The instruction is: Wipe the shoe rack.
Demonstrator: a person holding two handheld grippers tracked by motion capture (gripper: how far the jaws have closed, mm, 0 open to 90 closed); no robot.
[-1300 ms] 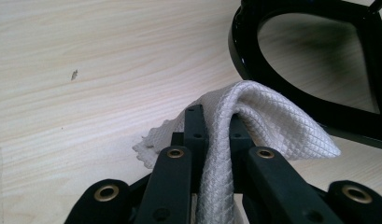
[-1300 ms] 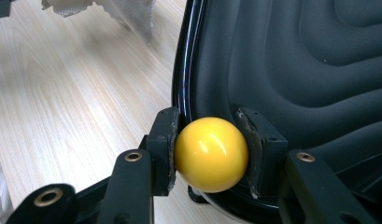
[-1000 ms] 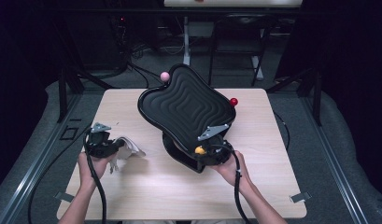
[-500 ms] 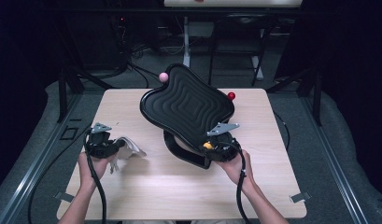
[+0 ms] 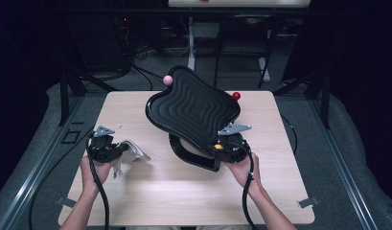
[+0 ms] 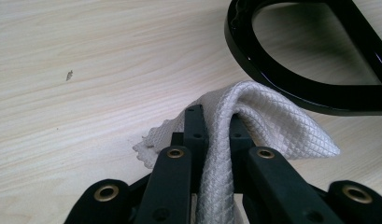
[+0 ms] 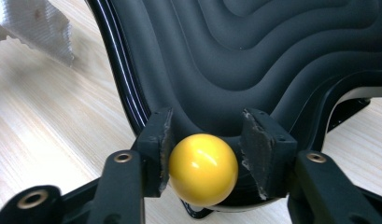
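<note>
Gripping a white cloth (image 6: 254, 116) in the left gripper (image 6: 215, 122), jaws pinched nearly together on a fold of the waffle-weave fabric, the rest spilling out past the fingertips toward 2 o'clock and lying on the wooden table (image 6: 76, 51). Sitting, in the high view, at about 8 o'clock on the table (image 5: 184, 191), the left gripper (image 5: 118, 148) pointing toward 3 o'clock with the cloth (image 5: 133, 152) bunched just beyond it, and the left hand (image 5: 95, 168) wrapping the grip from below.

Clamping a yellow ball (image 7: 203, 169) in the right gripper (image 7: 205, 140), jaws partly open at roughly the ball's width, the left pad pressing its side and the right pad sitting right at its other side, though contact there being hard to confirm. Rising behind the ball toward 12 o'clock, a black tray (image 7: 254, 60) with wavy stepped ridges, the ball fixed at its near corner.

Tilting steeply in the high view, the tray (image 5: 193, 108) standing up off the table with its ridged face toward the camera, its low corner at 5 o'clock by the right gripper (image 5: 222, 146) and right hand (image 5: 241, 165). Showing at the tray's other corners, a pink ball (image 5: 168, 79) at 11 o'clock and a red ball (image 5: 236, 96) at 2 o'clock. Lying under the tray, a black ring base (image 5: 191, 153), touching the table; its glossy rim (image 6: 296, 79) curving just beside the cloth in the left gripper view.
</note>
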